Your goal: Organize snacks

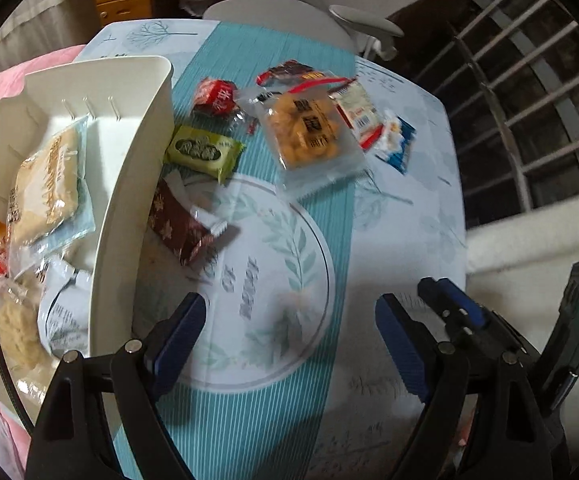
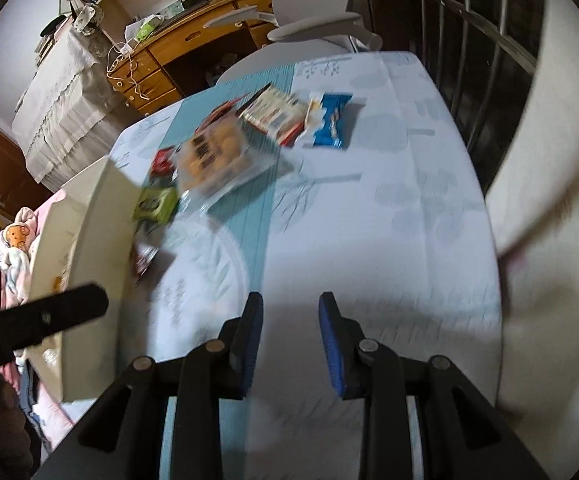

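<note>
Two cameras cover the same table (image 1: pixel 401 208), yet each gives something the other withholds. Only the left wrist view looks down into the white bin (image 1: pixel 129 184) at the table's left edge, where several packets already lie, a pale wafer pack (image 1: pixel 45 184) uppermost. It also shows the dark red packet (image 1: pixel 177 224) leaning against the bin's outer wall and the green packet (image 1: pixel 203 152) just beyond it. The right wrist view shows the bin (image 2: pixel 97 216) only from outside, but it reveals the blue packet (image 2: pixel 331 122) more fully, lying toward the far right of the loose snacks, beside the red-and-white packet (image 2: pixel 275 114). The clear bag of orange puffs (image 1: pixel 309 128) lies among them on the teal stripe, near the far edge. The left gripper (image 1: pixel 289 336) hovers over the printed circle with its jaws wide apart and holding nothing. The right gripper (image 2: pixel 289 340) hangs above the bare cloth near the table's near edge, its jaws parted by a narrower gap, also empty.
</note>
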Demonstrator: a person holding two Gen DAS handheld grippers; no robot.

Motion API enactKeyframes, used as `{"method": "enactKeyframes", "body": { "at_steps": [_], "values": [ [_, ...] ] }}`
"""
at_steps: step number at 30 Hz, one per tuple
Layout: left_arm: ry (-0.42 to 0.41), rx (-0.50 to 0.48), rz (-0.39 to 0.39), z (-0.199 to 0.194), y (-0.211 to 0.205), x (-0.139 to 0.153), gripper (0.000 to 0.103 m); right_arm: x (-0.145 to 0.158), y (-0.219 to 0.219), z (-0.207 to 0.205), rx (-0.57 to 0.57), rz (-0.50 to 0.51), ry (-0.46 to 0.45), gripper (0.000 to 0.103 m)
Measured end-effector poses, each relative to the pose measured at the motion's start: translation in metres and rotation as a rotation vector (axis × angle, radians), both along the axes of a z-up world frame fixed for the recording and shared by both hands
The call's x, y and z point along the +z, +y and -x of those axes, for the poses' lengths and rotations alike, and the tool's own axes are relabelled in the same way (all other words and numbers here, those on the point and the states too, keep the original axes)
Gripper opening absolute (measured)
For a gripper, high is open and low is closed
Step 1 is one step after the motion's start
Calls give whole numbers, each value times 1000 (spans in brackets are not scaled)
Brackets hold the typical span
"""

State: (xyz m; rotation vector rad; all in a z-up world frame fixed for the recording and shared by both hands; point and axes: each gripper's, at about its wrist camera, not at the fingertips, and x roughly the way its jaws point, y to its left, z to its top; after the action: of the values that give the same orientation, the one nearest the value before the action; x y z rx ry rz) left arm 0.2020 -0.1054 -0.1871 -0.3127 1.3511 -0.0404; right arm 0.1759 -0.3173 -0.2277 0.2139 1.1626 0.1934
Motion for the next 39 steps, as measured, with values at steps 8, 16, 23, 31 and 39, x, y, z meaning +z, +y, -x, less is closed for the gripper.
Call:
{"method": "enactKeyframes", "body": {
  "at_steps": [8,16,23,31,39],
  "values": [
    [40,46,-5,-56,0,-20,89,-9,-1,-56,36,25,-77,37],
    [37,112,-2,-112,0,-29,92,-12,-5,-108,26,46,-188,49],
    [47,192,0,-146,0,-42,93,-28,-3,-135,29,81,-233,55],
    [103,216,-29,-167,-11,-67,95,-46,12,-141,75,171,-271,55],
    [130,237,-60,-176,-14,-90,96,-56,16,-142,74,192,-285,55]
  ]
}}
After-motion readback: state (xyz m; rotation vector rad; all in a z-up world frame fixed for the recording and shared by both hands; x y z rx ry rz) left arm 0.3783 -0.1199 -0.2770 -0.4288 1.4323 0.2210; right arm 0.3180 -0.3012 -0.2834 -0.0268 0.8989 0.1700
